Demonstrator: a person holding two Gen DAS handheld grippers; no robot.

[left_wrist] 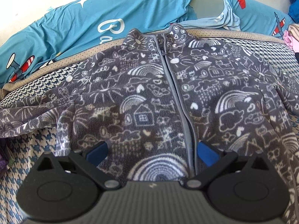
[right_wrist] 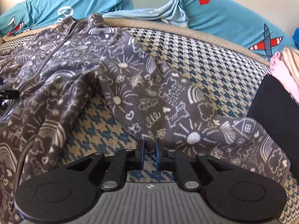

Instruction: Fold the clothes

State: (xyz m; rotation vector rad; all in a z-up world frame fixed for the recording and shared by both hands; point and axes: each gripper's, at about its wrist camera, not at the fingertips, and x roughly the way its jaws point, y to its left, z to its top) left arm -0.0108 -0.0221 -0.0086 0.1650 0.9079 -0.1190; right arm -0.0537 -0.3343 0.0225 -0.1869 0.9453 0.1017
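Observation:
A grey fleece zip jacket (left_wrist: 149, 93) with white doodle print lies front up on a houndstooth mat, collar at the far side and zipper (left_wrist: 175, 93) closed. My left gripper (left_wrist: 152, 152) hovers over the jacket's lower front with its blue pads wide apart, open and holding nothing. In the right wrist view the jacket's sleeve (right_wrist: 168, 100) runs from the body at left toward the lower right. My right gripper (right_wrist: 149, 147) has its blue fingertips (right_wrist: 141, 149) nearly together, shut on the near edge of that sleeve. The cuff end (right_wrist: 261, 145) lies bunched at the right.
The houndstooth mat (right_wrist: 205, 56) covers the bed. Blue printed bedding (left_wrist: 84, 18) is piled along the far edge. Pink and striped clothes (right_wrist: 286, 71) and a black object (right_wrist: 271, 108) sit at the right. A purple item (left_wrist: 5, 160) lies at the left edge.

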